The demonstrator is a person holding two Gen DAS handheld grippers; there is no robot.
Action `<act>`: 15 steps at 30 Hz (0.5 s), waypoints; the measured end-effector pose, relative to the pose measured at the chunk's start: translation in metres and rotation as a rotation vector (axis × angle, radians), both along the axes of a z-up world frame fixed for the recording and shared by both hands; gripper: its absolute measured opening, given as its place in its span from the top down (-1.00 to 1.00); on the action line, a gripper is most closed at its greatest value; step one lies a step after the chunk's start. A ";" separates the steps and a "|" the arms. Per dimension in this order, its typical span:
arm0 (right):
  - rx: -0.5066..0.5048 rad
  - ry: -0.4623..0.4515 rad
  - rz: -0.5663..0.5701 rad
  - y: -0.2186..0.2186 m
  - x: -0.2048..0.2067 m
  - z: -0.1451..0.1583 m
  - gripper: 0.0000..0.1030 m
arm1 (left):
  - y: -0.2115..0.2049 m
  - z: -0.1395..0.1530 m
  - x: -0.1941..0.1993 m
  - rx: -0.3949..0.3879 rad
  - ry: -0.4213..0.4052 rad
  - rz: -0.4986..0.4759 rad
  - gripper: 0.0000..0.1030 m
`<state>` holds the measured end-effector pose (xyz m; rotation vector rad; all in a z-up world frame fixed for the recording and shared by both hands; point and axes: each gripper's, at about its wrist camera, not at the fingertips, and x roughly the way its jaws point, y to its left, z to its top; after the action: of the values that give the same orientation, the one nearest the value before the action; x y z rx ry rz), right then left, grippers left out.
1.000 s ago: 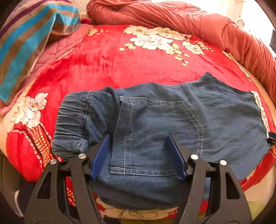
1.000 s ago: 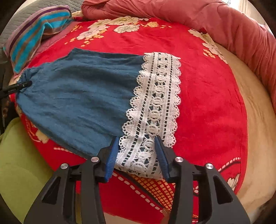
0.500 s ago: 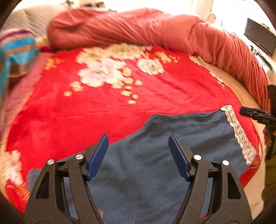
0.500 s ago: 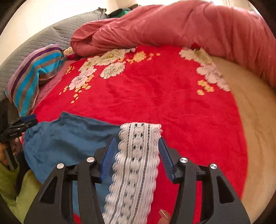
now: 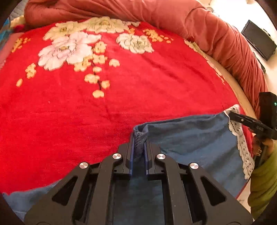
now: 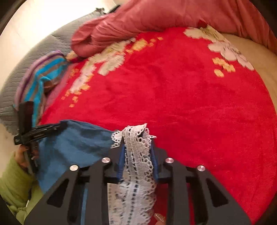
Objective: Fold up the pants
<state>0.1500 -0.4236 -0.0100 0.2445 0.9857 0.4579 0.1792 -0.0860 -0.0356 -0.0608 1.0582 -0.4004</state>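
Red plush floral blanket [image 5: 121, 107] covers the bed under the blue denim pants [image 5: 190, 138]. Nearest, the left gripper [image 5: 138, 138] has just closed and pinches a bunched denim fold; the right gripper [image 6: 137, 148] has just closed, clamping the white lace hem [image 6: 136, 155]. Beyond lies a rumpled pink quilt [image 5: 173, 15].

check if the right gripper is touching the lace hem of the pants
Touching. In the right wrist view the right gripper has just been closing, and its blue pads press on both sides of the bunched white lace hem of the pants.
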 end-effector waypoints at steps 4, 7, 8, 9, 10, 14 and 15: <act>-0.020 -0.075 -0.007 0.000 -0.002 0.020 0.58 | -0.006 0.011 0.003 0.054 -0.069 -0.014 0.96; -0.097 -0.058 -0.011 0.004 0.005 0.009 0.58 | -0.007 -0.001 0.010 0.066 -0.045 -0.003 0.94; -0.119 -0.040 -0.010 0.006 0.006 0.002 0.54 | -0.009 -0.007 0.010 0.082 -0.044 -0.005 0.91; -0.156 -0.025 -0.012 0.009 0.008 -0.006 0.53 | -0.009 -0.011 0.010 0.091 -0.047 -0.004 0.90; -0.169 -0.021 -0.012 0.010 0.008 -0.011 0.51 | -0.008 -0.014 0.010 0.086 -0.051 0.001 0.86; -0.197 -0.034 -0.039 0.010 0.006 -0.009 0.22 | 0.007 -0.008 0.006 0.046 -0.053 0.033 0.48; -0.216 -0.043 -0.052 0.009 0.003 -0.004 0.21 | 0.012 -0.003 0.002 0.059 -0.058 0.052 0.38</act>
<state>0.1532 -0.4142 -0.0144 0.0654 0.9763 0.3049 0.1813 -0.0740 -0.0383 -0.0239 1.0083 -0.3218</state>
